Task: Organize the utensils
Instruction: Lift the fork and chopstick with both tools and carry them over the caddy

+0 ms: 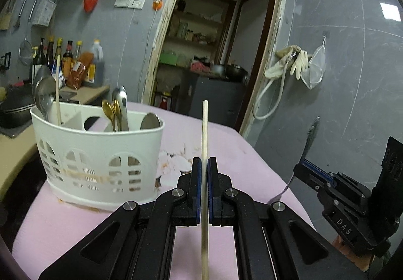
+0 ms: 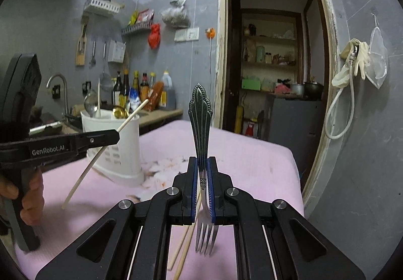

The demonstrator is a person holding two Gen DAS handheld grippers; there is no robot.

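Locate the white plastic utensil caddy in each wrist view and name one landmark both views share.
Left wrist view: the white plastic utensil caddy stands left of centre on the pink tablecloth, spoons sticking up from it.
Right wrist view: the caddy sits left of centre, partly behind the left tongs and their wooden chopstick.
Shared landmark: the dark open doorway.

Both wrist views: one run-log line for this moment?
left gripper: shut on chopstick | right gripper: shut on fork, tines toward camera | caddy: holds spoons | two chopsticks on table
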